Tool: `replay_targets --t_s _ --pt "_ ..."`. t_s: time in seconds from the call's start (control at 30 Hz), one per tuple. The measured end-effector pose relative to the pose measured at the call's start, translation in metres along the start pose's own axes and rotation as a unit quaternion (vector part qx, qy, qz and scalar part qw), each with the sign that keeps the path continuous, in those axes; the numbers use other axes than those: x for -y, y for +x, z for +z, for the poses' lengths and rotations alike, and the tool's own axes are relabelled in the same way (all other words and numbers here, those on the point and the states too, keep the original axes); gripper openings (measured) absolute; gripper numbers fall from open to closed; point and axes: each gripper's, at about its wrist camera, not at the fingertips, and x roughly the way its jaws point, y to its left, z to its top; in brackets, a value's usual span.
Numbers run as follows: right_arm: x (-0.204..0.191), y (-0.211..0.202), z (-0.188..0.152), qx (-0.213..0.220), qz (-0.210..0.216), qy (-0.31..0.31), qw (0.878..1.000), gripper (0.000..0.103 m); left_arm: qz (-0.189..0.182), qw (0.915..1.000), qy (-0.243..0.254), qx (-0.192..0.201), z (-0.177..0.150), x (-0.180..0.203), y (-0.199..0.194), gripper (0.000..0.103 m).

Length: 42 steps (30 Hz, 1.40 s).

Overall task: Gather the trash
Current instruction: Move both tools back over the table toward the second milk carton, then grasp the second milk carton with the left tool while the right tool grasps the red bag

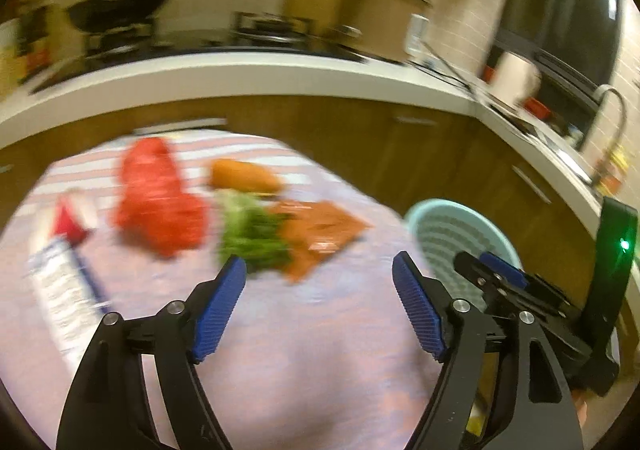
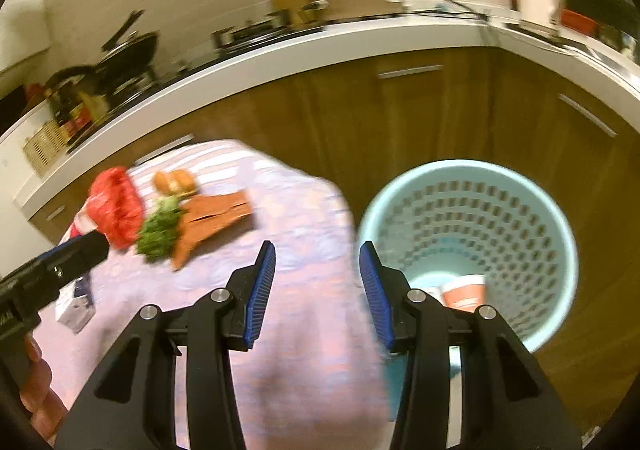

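Your left hand-held gripper hangs over the cloth-covered surface with its blue pads spread wide and nothing between them. Your right hand-held gripper is also parted, less widely, and holds nothing; it sits over the near edge of the surface, with the pale blue perforated bin at about 2 o'clock from its tips.

In the left wrist view the trash lies ahead of the fingers: a red plastic bag at 11 o'clock, a green leafy bunch at 12 o'clock touching an orange flattened wrapper just to its right, an orange-brown bun-like item behind them, and a white and blue carton at 9 o'clock. Motion blur softens all of these.

Inside the bin an orange paper cup rests on the bottom. The bin stands on the floor beside the surface, in front of the brown cabinets.
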Motion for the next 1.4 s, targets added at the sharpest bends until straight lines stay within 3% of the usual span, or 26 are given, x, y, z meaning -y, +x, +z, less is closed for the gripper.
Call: replay_targets --t_s 0.2,0.4,0.5,0.6,0.73,1.07,1.23,1.4 --pt "-0.059 0.02 -0.013 -0.017 0.027 -0.036 0.999 0.043 0.125 0.9911 -0.025 0.04 -0.023 -0.056 -0.035 0.085" --pt "-0.097 0.038 -0.027 -0.027 0.024 -0.069 0.997 0.047 0.179 0.9805 -0.076 0.029 -0.054 -0.114 -0.049 0.087" --pt "-0.108 0.041 -0.03 -0.023 -0.005 -0.094 0.995 0.047 0.178 0.979 -0.099 0.01 -0.065 -0.132 -0.045 0.087" --pt "-0.109 0.041 -0.031 -0.022 -0.008 -0.098 0.995 0.047 0.155 0.981 -0.116 -0.007 -0.066 -0.139 -0.037 0.087" --pt "-0.103 0.043 -0.029 -0.025 -0.005 -0.088 0.996 0.048 0.15 0.9813 -0.12 -0.016 -0.066 -0.133 -0.026 0.087" --pt "-0.099 0.04 -0.029 -0.019 0.01 -0.081 0.996 0.048 0.199 0.9692 -0.138 -0.043 -0.052 -0.125 0.01 0.085" --pt "-0.1 0.037 -0.027 -0.021 0.031 -0.084 0.996 0.048 0.199 0.97 -0.131 -0.051 -0.054 -0.128 0.01 0.065" --pt "-0.103 0.03 -0.003 -0.022 0.057 -0.089 0.994 0.048 0.161 0.9791 -0.114 -0.048 -0.061 -0.129 -0.009 0.056"
